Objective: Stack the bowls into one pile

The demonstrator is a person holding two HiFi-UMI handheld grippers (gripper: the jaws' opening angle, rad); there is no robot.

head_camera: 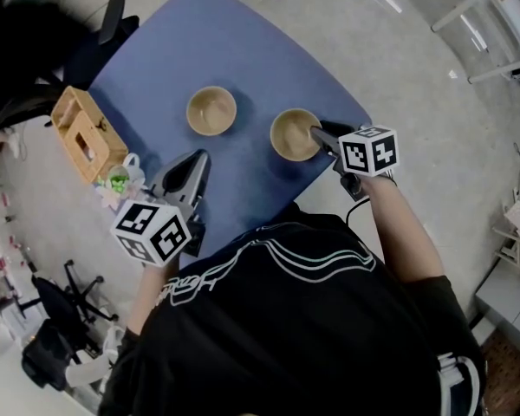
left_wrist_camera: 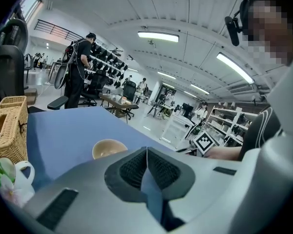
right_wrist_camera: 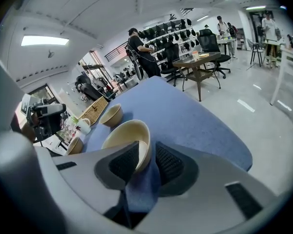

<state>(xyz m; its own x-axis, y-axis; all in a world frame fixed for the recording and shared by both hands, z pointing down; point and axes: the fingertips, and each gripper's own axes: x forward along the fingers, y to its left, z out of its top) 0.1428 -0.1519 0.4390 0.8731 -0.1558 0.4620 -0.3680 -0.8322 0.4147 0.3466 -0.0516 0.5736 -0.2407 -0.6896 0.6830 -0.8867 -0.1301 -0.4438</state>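
You have a blue bench (head_camera: 234,50) filling the upper middle of the head view. Just beside its left edge stands a wicker basket (head_camera: 87,133), with a white mug (head_camera: 132,170) just below it. A black office chair (head_camera: 113,16) is at upper left and a white rack (head_camera: 494,24) at upper right. In the left gripper view's upper left, a person in black (left_wrist_camera: 80,69) stands.

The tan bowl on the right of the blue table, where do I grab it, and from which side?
Pinch the tan bowl by its wall at the near rim, one jaw inside, one outside, coming down from your side. It sits upright and open, so the thin rim fits the jaws. The right gripper straddles it there.
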